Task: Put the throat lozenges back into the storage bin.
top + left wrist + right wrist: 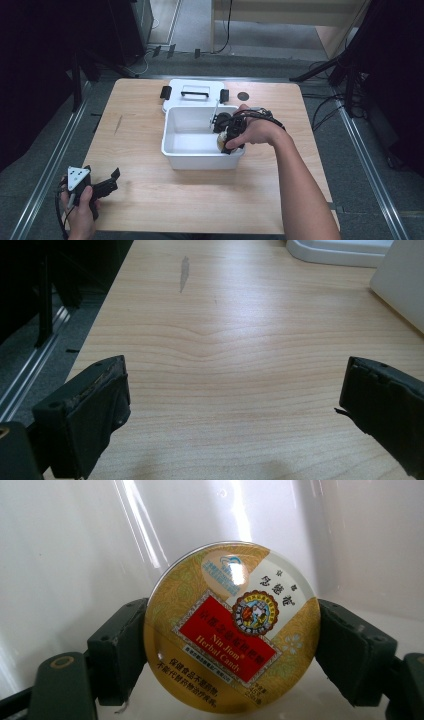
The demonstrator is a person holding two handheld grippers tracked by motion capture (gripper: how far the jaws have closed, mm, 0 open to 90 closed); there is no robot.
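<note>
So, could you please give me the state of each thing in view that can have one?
Tin: lid on, clamped by its rim in the right gripper, inside the bin.
Bin: open, lid off.
Bin lid: flat on the table behind the bin, handle up.
Left gripper: open, holding nothing, near the table's front left corner.

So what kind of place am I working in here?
Probably a lab or recording setup, not a home: a bare wooden table on grey floor, metal rails along both sides, cables and dark stands around, and a white bin.
</note>
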